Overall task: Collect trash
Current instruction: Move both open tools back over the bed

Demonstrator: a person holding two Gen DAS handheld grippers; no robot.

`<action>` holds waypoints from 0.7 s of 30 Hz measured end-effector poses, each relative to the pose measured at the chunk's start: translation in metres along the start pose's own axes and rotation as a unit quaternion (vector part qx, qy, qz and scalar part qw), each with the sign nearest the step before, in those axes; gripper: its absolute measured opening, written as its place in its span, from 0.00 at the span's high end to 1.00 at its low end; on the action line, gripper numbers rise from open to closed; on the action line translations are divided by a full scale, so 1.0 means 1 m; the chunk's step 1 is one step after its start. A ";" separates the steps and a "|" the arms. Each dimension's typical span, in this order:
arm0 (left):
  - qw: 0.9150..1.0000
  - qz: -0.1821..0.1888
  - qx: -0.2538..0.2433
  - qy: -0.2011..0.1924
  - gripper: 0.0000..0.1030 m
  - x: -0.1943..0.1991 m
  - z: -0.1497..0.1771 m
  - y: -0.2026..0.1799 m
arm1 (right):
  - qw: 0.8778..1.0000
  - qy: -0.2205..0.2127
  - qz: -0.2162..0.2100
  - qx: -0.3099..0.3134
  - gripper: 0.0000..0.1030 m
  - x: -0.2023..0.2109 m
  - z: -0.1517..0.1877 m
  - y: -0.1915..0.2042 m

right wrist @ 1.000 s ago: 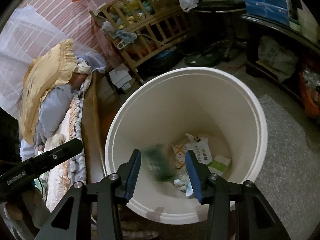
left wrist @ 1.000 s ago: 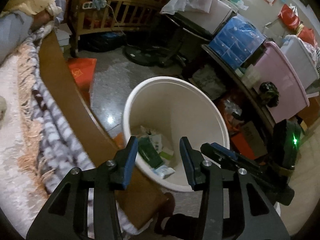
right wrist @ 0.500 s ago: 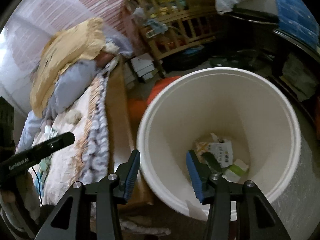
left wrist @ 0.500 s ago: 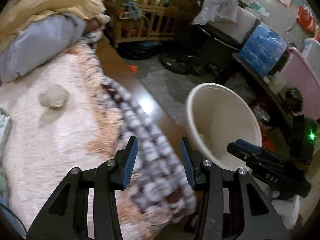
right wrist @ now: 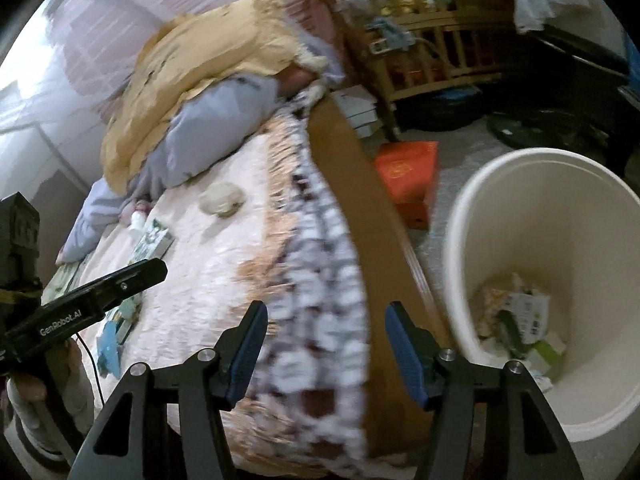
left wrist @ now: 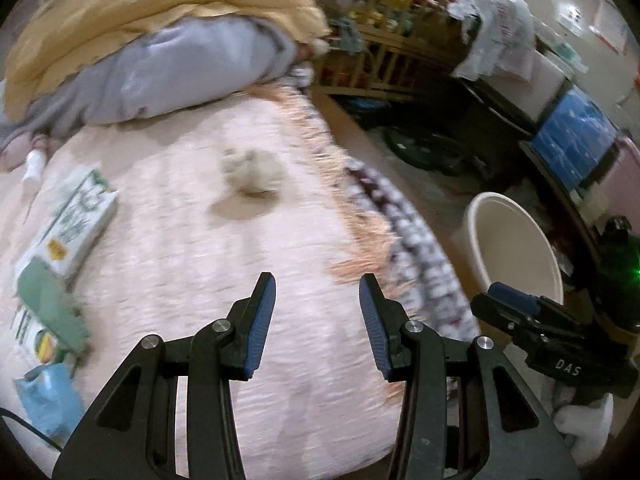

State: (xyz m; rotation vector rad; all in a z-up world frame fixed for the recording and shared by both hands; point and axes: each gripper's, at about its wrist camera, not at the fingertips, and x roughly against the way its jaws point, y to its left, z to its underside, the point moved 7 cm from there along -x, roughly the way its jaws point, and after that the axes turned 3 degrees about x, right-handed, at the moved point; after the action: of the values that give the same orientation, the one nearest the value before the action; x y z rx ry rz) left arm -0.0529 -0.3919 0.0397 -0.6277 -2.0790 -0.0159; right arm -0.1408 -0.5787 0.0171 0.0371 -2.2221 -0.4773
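Blue ribbed pads line the black fingers of the left gripper (left wrist: 317,320), which hangs spread wide over the fuzzy pink blanket (left wrist: 192,264) with nothing between its fingers. The right gripper (right wrist: 325,346) is just as wide apart and empty, poised over the blanket's checked, fringed border (right wrist: 320,280) beside the smooth wooden bed rail (right wrist: 360,208).

On the blanket lie several pieces of trash. One crumpled, greyish wad of tissue (left wrist: 251,170) sits near the blanket's middle. Toward the blanket's left edge are one flat white-and-green carton (left wrist: 70,224), one soft green wrapper (left wrist: 52,304), and one crinkled blue packet (left wrist: 46,398). One small white bottle (left wrist: 33,166) lies at the blanket's far corner, against a grey pillow (left wrist: 176,68) under a yellow quilt (left wrist: 140,12).

One round, smooth cream bucket (right wrist: 580,208) stands on the speckled floor beyond the rail, away from the blanket. Its bottom holds a jumble of cartons and wrappers (right wrist: 520,328), too mixed to count. One orange box (right wrist: 412,176) rests on the floor between rail and bucket.
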 end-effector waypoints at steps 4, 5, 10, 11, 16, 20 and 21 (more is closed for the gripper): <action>1.000 -0.020 0.021 -0.002 0.60 0.011 0.003 0.036 | 1.000 0.013 -0.017 0.023 0.42 -0.017 0.000 0.034; 0.999 -0.028 0.029 -0.003 0.60 0.014 0.004 0.049 | 0.999 0.016 -0.020 0.027 0.42 -0.021 0.000 0.041; 0.997 -0.051 0.056 -0.007 0.60 0.028 0.010 0.094 | 0.997 0.029 -0.037 0.054 0.41 -0.039 -0.001 0.080; 0.997 -0.055 0.062 -0.008 0.60 0.030 0.011 0.102 | 0.997 0.031 -0.040 0.060 0.41 -0.042 -0.001 0.087; 0.993 -0.074 0.094 -0.013 0.60 0.043 0.018 0.142 | 0.995 0.040 -0.051 0.081 0.41 -0.053 0.000 0.114; 0.990 -0.084 0.113 -0.013 0.60 0.051 0.022 0.166 | 0.993 0.046 -0.058 0.092 0.38 -0.058 0.001 0.128; 0.989 -0.085 0.120 -0.013 0.60 0.054 0.025 0.174 | 0.993 0.048 -0.059 0.095 0.37 -0.060 0.001 0.132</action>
State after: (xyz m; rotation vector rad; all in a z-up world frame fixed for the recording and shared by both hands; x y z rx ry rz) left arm -0.0192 -0.2112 0.0286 -0.3037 -2.1132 0.1437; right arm -0.0852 -0.4448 0.0182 0.2878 -2.1723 -0.3190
